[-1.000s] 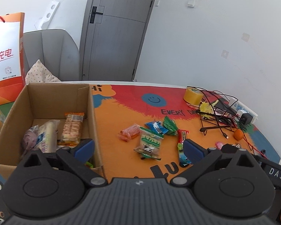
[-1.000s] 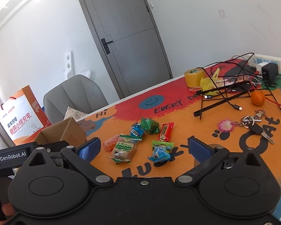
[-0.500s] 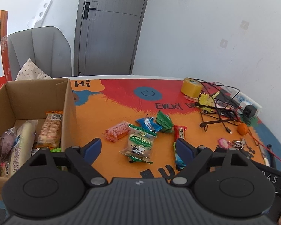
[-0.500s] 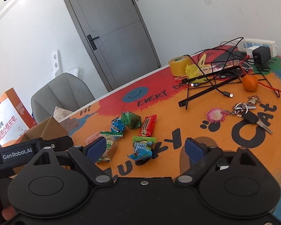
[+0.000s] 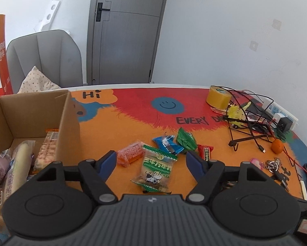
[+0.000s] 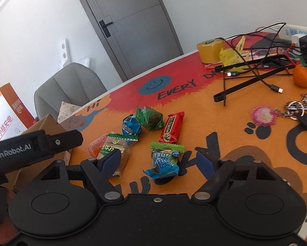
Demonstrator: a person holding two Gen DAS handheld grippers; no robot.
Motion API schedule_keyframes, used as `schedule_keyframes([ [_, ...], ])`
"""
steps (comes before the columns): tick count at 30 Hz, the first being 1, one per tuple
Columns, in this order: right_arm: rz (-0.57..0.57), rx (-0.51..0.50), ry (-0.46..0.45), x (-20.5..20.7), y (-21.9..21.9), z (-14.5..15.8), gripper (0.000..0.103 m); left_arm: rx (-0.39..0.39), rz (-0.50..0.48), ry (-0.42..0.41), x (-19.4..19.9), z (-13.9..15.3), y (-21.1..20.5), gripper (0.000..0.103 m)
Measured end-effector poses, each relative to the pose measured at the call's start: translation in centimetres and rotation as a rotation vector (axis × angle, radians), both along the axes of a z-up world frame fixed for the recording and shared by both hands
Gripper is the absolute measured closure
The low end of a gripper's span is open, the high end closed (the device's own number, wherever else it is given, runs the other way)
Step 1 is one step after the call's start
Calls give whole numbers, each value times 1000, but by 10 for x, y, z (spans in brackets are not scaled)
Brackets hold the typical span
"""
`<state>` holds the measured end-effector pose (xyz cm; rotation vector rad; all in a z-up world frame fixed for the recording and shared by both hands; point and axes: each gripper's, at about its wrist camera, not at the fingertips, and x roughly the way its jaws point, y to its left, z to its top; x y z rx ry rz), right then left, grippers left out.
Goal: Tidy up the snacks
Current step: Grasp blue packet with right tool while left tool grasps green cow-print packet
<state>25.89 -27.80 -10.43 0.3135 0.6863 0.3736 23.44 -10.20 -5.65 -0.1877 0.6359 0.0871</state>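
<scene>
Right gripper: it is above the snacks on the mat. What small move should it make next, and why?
Probably ease the right gripper down onto the blue-green packet and close. The packet lies on the mat between the open pads, which have just been closing but touch nothing. The left gripper frames the cow packet likewise, and the box already holds snacks.

- A cardboard box stands at the left end of the desk, with several wrapped snacks lying inside it.
- A loose cluster of snack packets lies on the desk to the right of the box, near the front edge.
- A tape roll sits toward the far right, beside a wire stand tangled with cables.
- A power strip lies behind the stand, against the wall.
- A small round fruit lies right of the stand; a bunch of keys lies nearer the front.
- A chair stands behind the box.
</scene>
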Motion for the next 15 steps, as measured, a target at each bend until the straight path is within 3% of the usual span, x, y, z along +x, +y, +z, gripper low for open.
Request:
schedule_keyframes([
  [2,7,-5,14,5,3,-5,28,5,-6,18,6,-4,-3,31],
  [6,8,-32,57,13,7,-16,64,7,-20,60,18,-15,-9,34],
  [8,3,-41,44,11,5,-17,70,13,-20,71,22,-20,-10,34],
  [15,-31,-4,33,10,-16,-21,72,22,-27,110,34,-36,-17,34],
])
